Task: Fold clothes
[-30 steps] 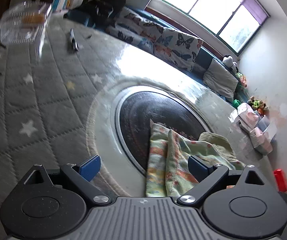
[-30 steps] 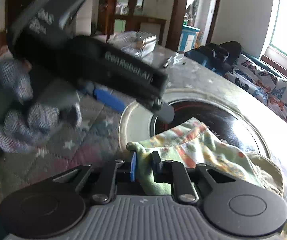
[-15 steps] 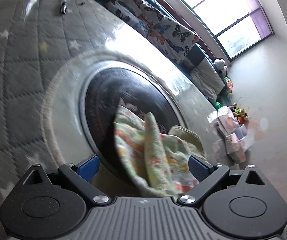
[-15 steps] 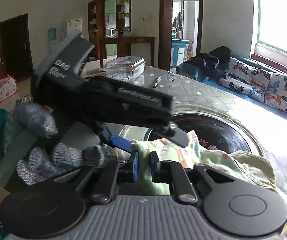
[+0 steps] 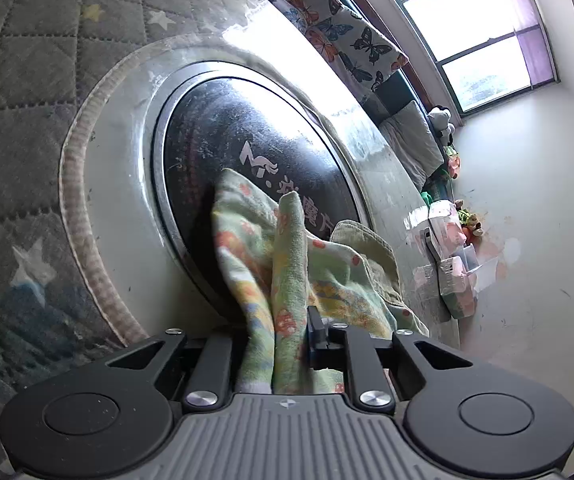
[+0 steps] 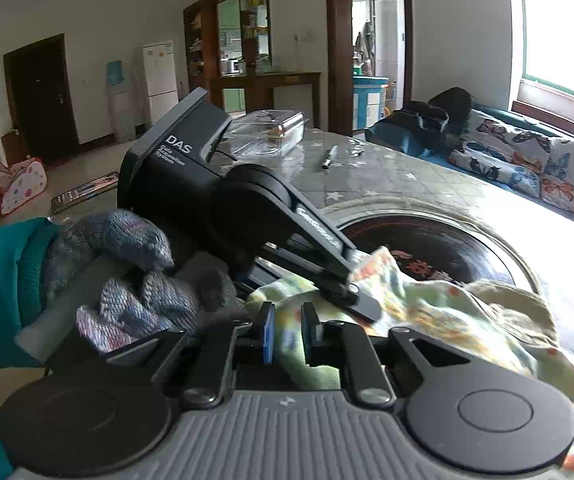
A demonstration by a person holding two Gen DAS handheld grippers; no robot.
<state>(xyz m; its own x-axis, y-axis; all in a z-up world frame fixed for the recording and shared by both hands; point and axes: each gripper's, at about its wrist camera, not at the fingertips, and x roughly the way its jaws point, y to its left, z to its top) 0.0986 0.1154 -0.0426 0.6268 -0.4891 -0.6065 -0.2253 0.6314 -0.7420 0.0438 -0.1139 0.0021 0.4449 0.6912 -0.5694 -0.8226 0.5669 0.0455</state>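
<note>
Left gripper (image 5: 277, 336) clamped on floral green garment (image 5: 287, 264), right gripper (image 6: 289, 334) pinching the same garment's edge, cloth draped over black round hotplate (image 5: 247, 136) set in the quilt-covered counter (image 5: 19, 80), gloved hand (image 6: 127, 280) holding left gripper

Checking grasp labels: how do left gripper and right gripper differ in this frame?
1. The left gripper holds a thick bunched fold of the floral garment; the right gripper pinches a thinner edge.
2. A blue pad shows on the right gripper; on the left gripper cloth hides it.
3. The right gripper's view shows the left gripper and its gloved hand; the left's shows only cloth and table.

Shared: both jaws shut on the same garment.
</note>
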